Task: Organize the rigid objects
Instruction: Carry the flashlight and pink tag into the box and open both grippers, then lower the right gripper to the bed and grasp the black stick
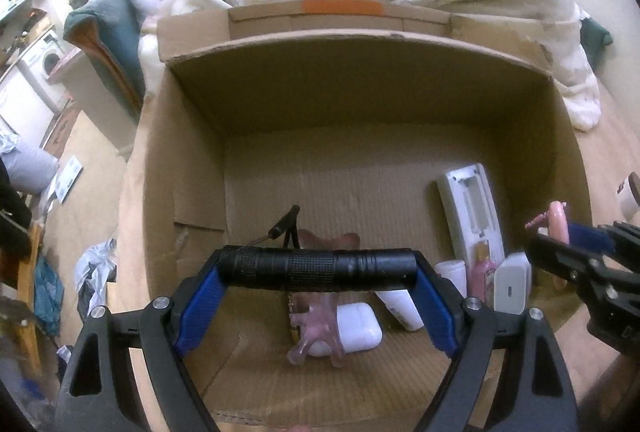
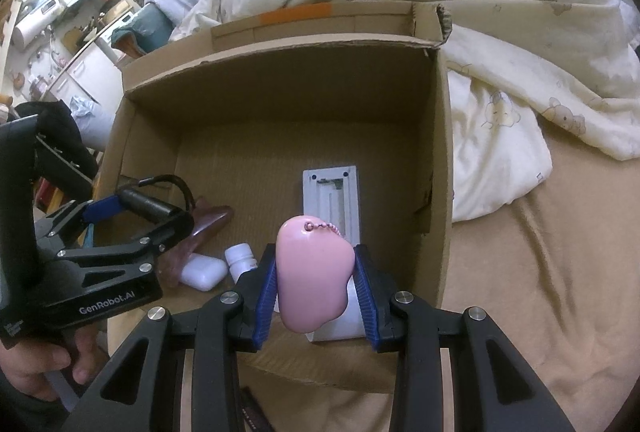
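A black flashlight (image 1: 320, 266) is clamped end to end between the blue pads of the left tongs (image 1: 318, 296), held crosswise over the open cardboard box (image 1: 360, 104). The right tongs (image 2: 316, 282) are clamped on a pink keychain charm (image 2: 314, 274) above the same box. On the box floor lie a white remote (image 1: 472, 212), a white earbud case (image 1: 358, 328) and a small white bottle (image 2: 240, 256); the box stands on a bed beside a rumpled duvet (image 2: 500, 44).

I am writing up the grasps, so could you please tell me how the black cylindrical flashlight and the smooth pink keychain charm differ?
The black flashlight is a long knurled metal cylinder; the pink charm is a smooth rounded blob with a bead chain. The flashlight lies crosswise, gripped at its ends by the left gripper, jaws wide; the charm sits lengthwise in the right gripper, jaws narrow. Both hang over the cardboard box.
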Demonstrator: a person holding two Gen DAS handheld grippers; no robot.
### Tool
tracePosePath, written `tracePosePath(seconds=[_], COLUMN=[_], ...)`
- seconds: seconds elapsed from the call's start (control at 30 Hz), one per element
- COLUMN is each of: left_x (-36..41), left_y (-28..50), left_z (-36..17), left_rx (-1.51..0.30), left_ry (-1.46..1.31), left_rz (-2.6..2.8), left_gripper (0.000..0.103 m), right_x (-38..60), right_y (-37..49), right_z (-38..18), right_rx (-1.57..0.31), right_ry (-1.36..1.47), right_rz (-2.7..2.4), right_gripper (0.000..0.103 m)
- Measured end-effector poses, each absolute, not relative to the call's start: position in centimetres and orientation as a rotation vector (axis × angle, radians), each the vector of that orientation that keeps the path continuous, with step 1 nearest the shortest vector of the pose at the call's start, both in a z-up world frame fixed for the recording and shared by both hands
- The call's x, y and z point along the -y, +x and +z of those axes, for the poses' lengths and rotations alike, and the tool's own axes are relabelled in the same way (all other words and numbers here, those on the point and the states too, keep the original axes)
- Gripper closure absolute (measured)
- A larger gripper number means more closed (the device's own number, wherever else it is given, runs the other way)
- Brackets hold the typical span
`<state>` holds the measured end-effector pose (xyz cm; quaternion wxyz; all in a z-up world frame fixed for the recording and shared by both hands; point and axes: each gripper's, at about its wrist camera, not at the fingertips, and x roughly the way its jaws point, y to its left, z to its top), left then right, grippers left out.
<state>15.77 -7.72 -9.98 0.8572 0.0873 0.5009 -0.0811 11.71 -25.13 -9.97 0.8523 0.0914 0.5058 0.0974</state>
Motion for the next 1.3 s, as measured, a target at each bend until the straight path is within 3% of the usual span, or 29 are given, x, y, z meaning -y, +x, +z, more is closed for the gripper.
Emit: tracePosePath(seconds=[0.23, 0.3, 0.33, 0.43, 0.53, 1.3], left_x=[8.0, 7.9, 7.8, 7.4, 7.4, 6.6], left_y=[15.4, 15.3, 15.2, 15.1, 14.8, 13.7], left_z=[-10.5, -10.5, -10.5, -10.2, -9.1, -5.7], left_rx=[-1.064, -1.064, -1.065, -1.07, -1.038, -0.998], left_ry=[0.19, 0.187, 0.177, 0.129, 0.117, 0.124], left_rz=[-0.167, -0.163, -0.162, -0.175, -0.178, -0.192], left_gripper=[0.018, 0.017, 0.017, 0.0, 0.0, 0.0], right_x=[26.0, 26.1, 26.1, 26.3, 26.7, 27.0], right_y=[11.7, 11.5, 11.5, 11.2, 11.1, 10.0], right_z=[-9.9, -9.6, -9.4, -8.7, -8.1, -5.9], right_rx=[-1.055, -1.041, -1.029, -0.988, -0.949, -0.85], right_ry=[0.222, 0.233, 0.241, 0.265, 0.301, 0.317], right_rz=[0.185, 0.185, 0.189, 0.2, 0.208, 0.205], right_gripper=[0.063, 0.051, 0.04, 0.024, 0.0, 0.0])
